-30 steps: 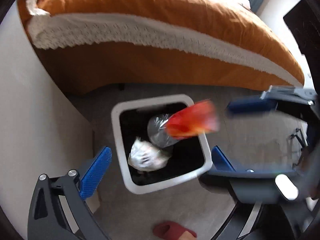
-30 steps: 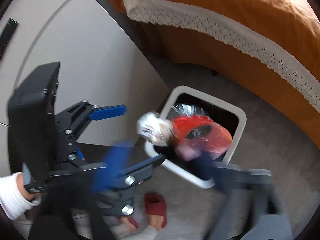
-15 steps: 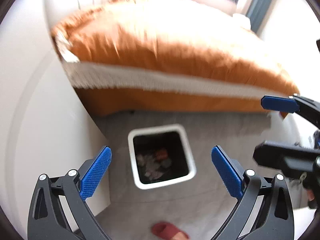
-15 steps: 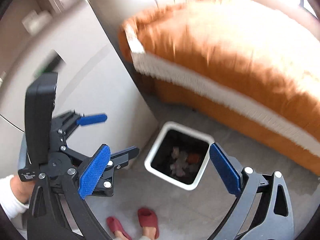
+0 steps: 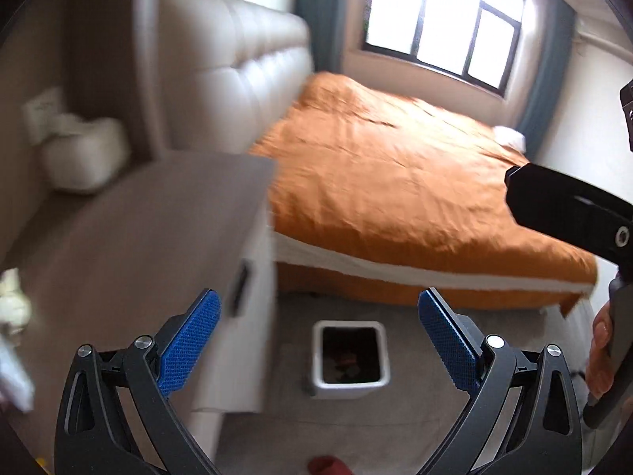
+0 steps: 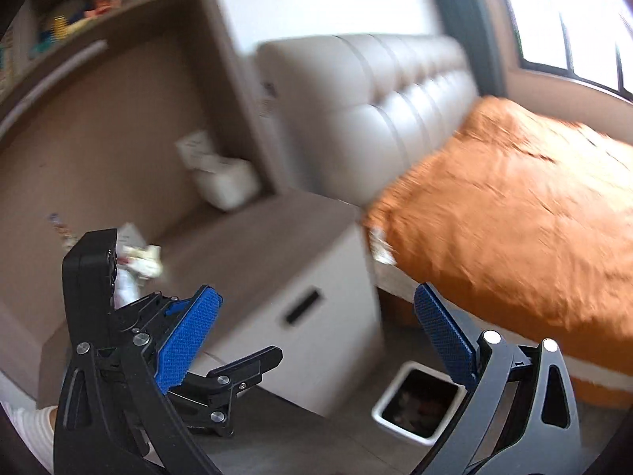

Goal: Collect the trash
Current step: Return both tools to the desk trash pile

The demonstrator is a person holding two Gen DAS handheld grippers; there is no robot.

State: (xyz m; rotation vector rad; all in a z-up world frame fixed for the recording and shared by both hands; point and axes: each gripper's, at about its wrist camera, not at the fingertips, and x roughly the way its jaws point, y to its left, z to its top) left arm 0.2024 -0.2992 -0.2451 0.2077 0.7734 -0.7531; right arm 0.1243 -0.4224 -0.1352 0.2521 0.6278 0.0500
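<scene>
A white square trash bin (image 5: 348, 388) stands on the grey floor between the nightstand and the bed, with trash inside; it also shows in the right wrist view (image 6: 395, 411). My left gripper (image 5: 318, 340) is open and empty, high above the bin. My right gripper (image 6: 316, 336) is open and empty, also raised. Crumpled white trash (image 6: 144, 257) lies on the nightstand top, partly hidden behind the left gripper's body; a blurred piece of it (image 5: 14, 308) shows at the left edge of the left wrist view.
A grey-topped nightstand (image 5: 158, 237) with a white drawer front stands left of the bin. A bed with an orange cover (image 5: 415, 190) fills the right. A white container (image 6: 229, 186) sits at the nightstand's back. A red slipper (image 5: 328, 465) lies on the floor.
Both grippers rose and tilted up, away from the bin; the bin looks smaller and the nightstand top, headboard and window came into view. The red bag and the other trash dropped into the bin.
</scene>
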